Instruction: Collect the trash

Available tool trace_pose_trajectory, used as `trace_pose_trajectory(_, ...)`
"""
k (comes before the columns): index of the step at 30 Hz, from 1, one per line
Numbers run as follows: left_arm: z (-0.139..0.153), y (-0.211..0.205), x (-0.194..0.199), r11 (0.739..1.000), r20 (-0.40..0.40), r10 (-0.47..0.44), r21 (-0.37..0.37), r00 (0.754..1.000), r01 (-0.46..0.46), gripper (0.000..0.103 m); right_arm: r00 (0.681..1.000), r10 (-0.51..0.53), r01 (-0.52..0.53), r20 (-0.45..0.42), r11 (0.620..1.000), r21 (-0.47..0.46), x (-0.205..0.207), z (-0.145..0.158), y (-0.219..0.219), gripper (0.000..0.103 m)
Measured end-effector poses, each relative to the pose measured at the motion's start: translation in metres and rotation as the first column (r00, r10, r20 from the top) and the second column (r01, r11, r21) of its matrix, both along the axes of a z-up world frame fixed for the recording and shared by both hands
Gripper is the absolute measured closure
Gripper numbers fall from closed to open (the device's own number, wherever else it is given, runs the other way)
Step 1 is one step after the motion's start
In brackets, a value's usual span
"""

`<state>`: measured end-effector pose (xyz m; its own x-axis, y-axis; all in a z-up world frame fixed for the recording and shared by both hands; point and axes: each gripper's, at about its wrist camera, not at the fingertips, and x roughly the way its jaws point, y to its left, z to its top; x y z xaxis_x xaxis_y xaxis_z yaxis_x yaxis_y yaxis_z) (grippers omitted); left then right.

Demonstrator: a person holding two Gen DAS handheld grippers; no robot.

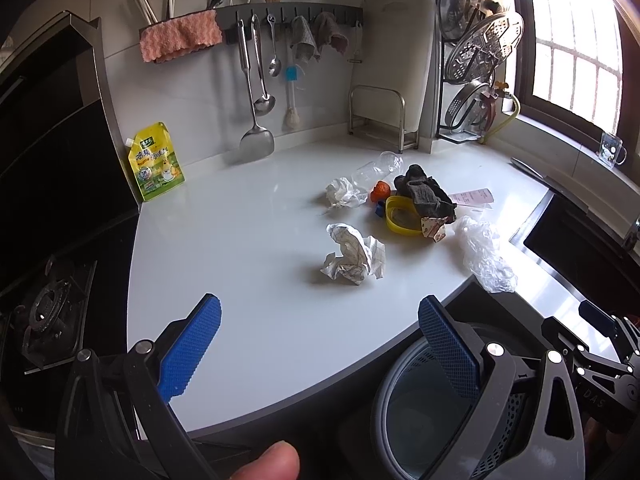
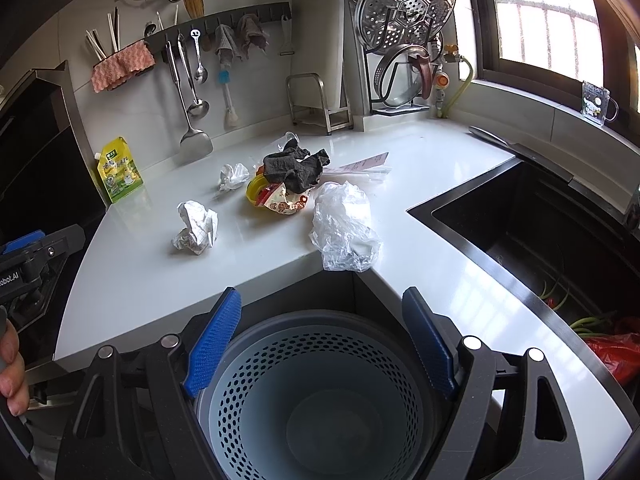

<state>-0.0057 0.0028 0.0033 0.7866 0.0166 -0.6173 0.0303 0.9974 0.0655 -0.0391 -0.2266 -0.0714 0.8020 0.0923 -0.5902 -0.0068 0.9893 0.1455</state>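
Hovering over counter edge: left gripper [image 1: 320, 320] and right gripper [image 2: 322, 312], fingers apart, empty. Perforated grey bin [image 2: 312, 392] below right gripper. Crumpled checked paper [image 1: 354, 256], clear plastic bag [image 2: 344, 228] on white countertop [image 1: 248, 280].

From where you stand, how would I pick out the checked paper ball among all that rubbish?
Start at the white countertop. The checked paper ball lies alone, nearer the front edge than the main pile. Unlike the plain white tissue wad behind it, it shows thin grid lines.

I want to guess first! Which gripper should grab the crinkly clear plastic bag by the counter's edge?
Probably the right gripper. It is open, and the plastic bag lies straight ahead, just past the bin. For the left gripper, the bag sits far off to the side.
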Motion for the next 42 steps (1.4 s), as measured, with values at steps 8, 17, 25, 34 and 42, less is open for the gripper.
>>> trace_pose_trajectory(8, -0.0030, 0.0011, 0.0006, 1.000, -0.012, 0.000, 0.001, 1.000, 0.000, 0.006, 1.000, -0.002, 0.002, -0.003, 1.000, 0.000, -0.0005, -0.0007, -0.0003, 0.024)
trace_pose_trajectory(17, -0.0028, 0.0048, 0.0008, 1.000, -0.013, 0.001, -0.001, 1.000, -0.001, 0.006, 1.000, 0.000, 0.000, -0.003, 1.000, 0.000, -0.0016, -0.0016, 0.0007, 0.024)
trace_pose_trajectory(25, -0.0021, 0.0051, 0.0009, 1.000, -0.014, 0.000, -0.001, 1.000, 0.000, 0.006, 1.000, -0.001, 0.001, -0.005, 1.000, -0.002, -0.0018, -0.0022, 0.0016, 0.024)
trace_pose_trajectory(34, -0.0022, 0.0035, 0.0006, 1.000, -0.018, -0.003, 0.002, 1.000, 0.003, 0.006, 1.000, -0.001, 0.001, -0.008, 1.000, -0.001, -0.0017, -0.0038, 0.0022, 0.024)
trace_pose_trajectory(42, -0.0027, 0.0031, 0.0010, 1.000, -0.019, -0.005, 0.002, 1.000, 0.005, 0.006, 1.000, 0.001, -0.001, -0.012, 1.000, 0.002, -0.0007, -0.0072, 0.0021, 0.024)
